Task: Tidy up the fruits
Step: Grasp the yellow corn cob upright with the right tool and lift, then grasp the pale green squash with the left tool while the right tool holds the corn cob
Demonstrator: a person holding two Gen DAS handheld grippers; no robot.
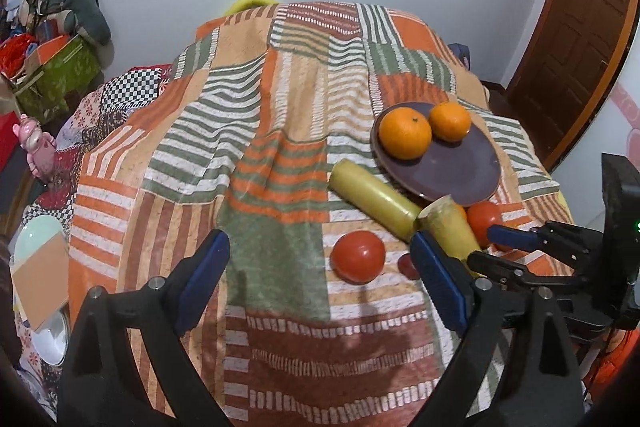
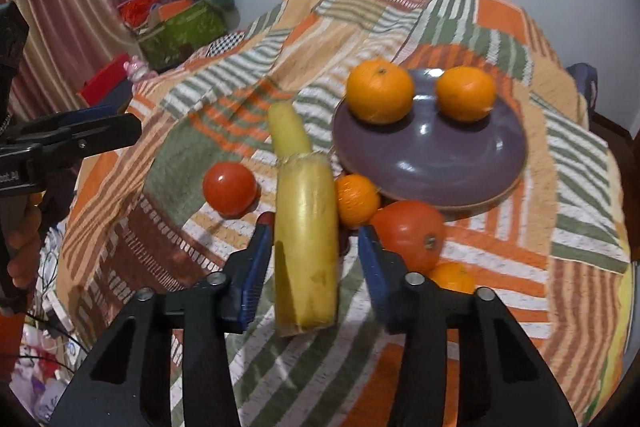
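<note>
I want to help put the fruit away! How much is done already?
Two oranges already sit on the purple plate. The right gripper is open around a yellow banana-like piece, not squeezing it yet. Still on the blanket: another yellow piece, two red tomatoes and two small oranges.

4 oranges (image 2: 379, 91), 2 tomatoes (image 2: 229, 189), 2 bananas (image 2: 306, 247), 1 plate (image 2: 440, 163)

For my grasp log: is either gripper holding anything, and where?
Nothing is clamped. The right gripper straddles the near yellow piece mid-length, gaps showing. The left gripper is open and empty.
</note>
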